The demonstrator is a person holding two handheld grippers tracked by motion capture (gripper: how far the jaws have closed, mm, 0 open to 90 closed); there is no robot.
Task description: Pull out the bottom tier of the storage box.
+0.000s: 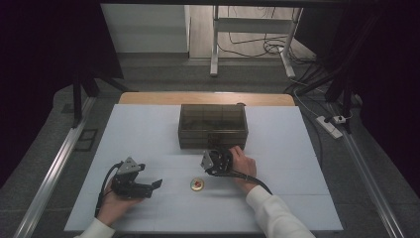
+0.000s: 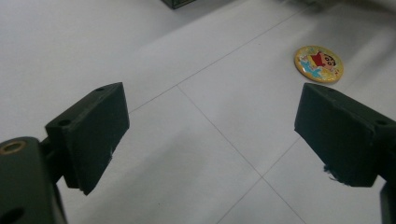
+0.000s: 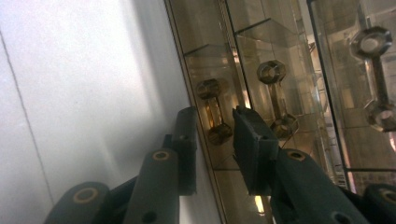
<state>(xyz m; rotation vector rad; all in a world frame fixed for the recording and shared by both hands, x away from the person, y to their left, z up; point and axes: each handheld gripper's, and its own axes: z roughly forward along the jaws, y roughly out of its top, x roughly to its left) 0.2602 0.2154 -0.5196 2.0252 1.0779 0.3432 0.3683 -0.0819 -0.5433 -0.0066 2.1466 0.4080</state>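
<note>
- Right gripper (image 1: 221, 154) is sitting up against the front face of the smoky clear drawer box (image 1: 213, 126), near the middle of the table (image 1: 148, 129).
- In the right gripper view its jaws are straddling a small dumbbell-shaped drawer handle (image 3: 214, 110), one jaw on each side. Jaws are narrowed but gaps are showing on both sides of the handle, so they're not clamping it; nothing gripped.
- More handles of the same sort are showing on neighbouring drawers, e.g. one just beside (image 3: 276, 97).
- Left gripper (image 1: 148, 187) is resting low over the table at front left, well apart from the box, jaws spread wide & holding nothing.
- Round yellow cartoon badge (image 1: 196, 185) is lying flat on the table btwn the two grippers, just ahead of the left one's jaws, touching neither.
</note>
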